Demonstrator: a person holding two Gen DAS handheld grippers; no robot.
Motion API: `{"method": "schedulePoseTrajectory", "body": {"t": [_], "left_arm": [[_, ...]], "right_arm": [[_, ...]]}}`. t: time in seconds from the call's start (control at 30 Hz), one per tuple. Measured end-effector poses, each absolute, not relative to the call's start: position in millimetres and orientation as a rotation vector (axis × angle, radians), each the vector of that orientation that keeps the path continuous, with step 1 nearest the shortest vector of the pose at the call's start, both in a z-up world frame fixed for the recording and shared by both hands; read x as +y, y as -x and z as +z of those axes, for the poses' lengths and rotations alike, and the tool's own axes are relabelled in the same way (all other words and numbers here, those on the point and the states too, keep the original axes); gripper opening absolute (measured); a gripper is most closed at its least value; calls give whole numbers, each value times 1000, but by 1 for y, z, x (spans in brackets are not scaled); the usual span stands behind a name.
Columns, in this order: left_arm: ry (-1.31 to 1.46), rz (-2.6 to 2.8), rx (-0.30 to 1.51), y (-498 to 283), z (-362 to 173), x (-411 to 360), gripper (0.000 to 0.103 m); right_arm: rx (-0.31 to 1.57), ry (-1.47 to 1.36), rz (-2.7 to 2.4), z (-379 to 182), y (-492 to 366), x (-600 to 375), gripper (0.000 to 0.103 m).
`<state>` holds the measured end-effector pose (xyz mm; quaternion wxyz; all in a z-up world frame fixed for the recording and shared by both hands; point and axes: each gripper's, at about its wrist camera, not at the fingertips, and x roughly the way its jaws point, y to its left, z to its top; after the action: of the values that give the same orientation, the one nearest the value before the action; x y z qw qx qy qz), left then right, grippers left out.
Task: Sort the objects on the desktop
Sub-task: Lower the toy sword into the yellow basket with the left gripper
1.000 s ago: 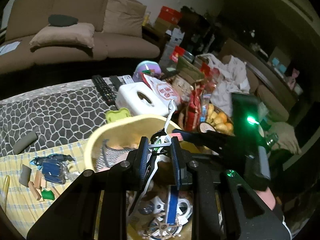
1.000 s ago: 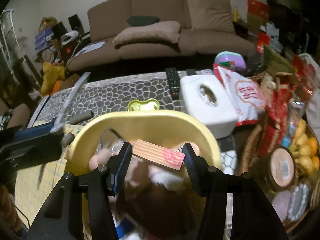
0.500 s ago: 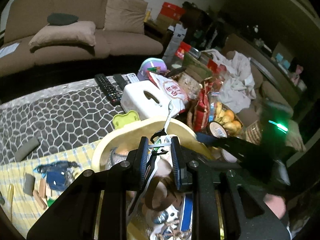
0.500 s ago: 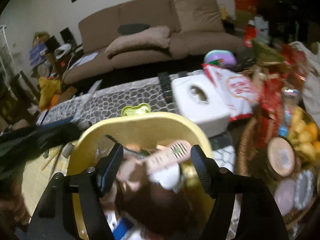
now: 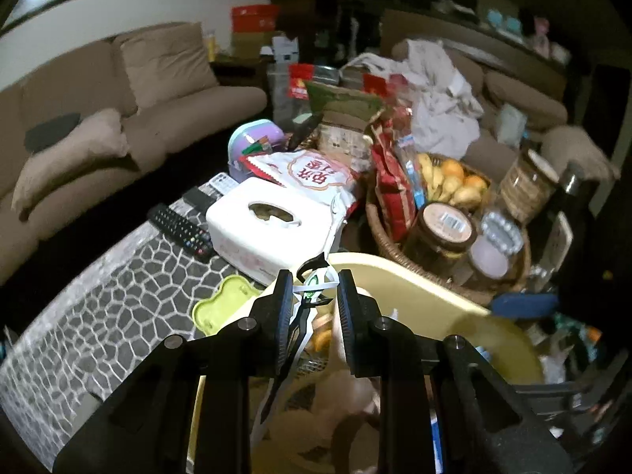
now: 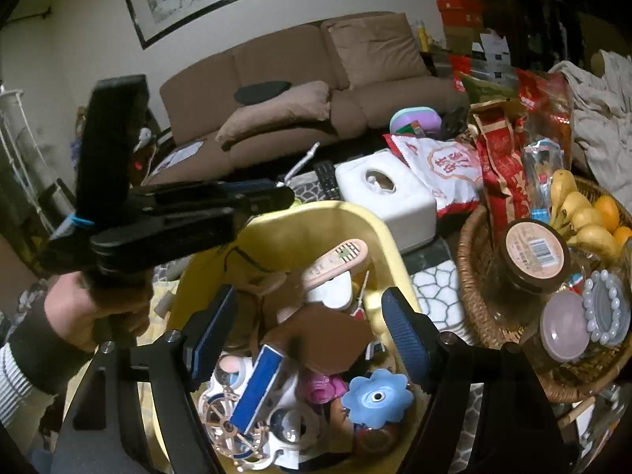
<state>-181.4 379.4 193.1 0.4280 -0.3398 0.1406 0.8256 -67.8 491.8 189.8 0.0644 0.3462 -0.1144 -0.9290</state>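
2 hand-held grippers over yellow tub (image 6: 379, 233): left (image 5: 315, 290) clamped on thin white-black tool (image 5: 304, 308), light, stiff, prob slippery; grip mid-shaft. Right (image 6: 308, 335) apart, empty.

Black two-finger grippers and one sleeved hand

The left gripper (image 5: 314, 302) is built of matte black angular arms, fastened with silver screw heads, with ribbed black finger pads (image 5: 283, 316). Blue ribbed pads (image 6: 403, 339) are fitted to the right gripper (image 6: 308, 339). Bare skin of the left hand (image 6: 85, 304) is cuffed by a dark sleeve over white ribbing.
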Motion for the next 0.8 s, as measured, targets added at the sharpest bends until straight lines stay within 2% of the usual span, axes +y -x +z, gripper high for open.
{"method": "schedulePoseTrajectory", "body": {"t": [0.2, 0.37, 0.47, 0.7, 0.8], "left_arm": [[834, 2058, 556, 177, 170, 393, 21], [852, 2055, 633, 172, 156, 397, 24], [857, 2055, 622, 170, 157, 390, 32], [873, 2085, 533, 168, 171, 361, 34], [900, 2109, 399, 168, 181, 338, 46]], "right_arm": [[-338, -1036, -2793, 187, 68, 491, 77], [-344, -1048, -2796, 184, 69, 493, 77], [-348, -1059, -2799, 182, 69, 495, 77], [-360, -1058, -2802, 185, 70, 493, 77], [-349, -1056, -2802, 188, 70, 489, 77]]}}
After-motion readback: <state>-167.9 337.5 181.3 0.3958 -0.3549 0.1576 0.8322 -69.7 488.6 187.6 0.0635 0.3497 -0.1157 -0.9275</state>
